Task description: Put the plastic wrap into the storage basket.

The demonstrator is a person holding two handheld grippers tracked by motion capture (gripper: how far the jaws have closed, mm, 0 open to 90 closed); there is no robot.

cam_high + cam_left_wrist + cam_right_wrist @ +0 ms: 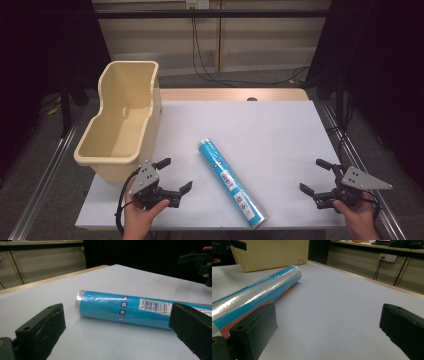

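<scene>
Blue plastic-wrapped cylindrical roll (231, 182) lies on white table (280, 130) between left gripper (174, 175) and right gripper (313, 176), both jaws spread, empty.

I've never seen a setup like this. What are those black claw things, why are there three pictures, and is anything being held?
There is no robot here: a person holds a hand tool with two black jaws in each hand. The high view looks down from above, with the left gripper and the right gripper near the table's front edge. The other two pictures come from small cameras riding on each gripper, looking out between its jaws. On the white table lies a blue roll wrapped in clear film, between the two grippers. A beige plastic bin stands at the left edge. Both grippers are open and hold nothing.
</scene>
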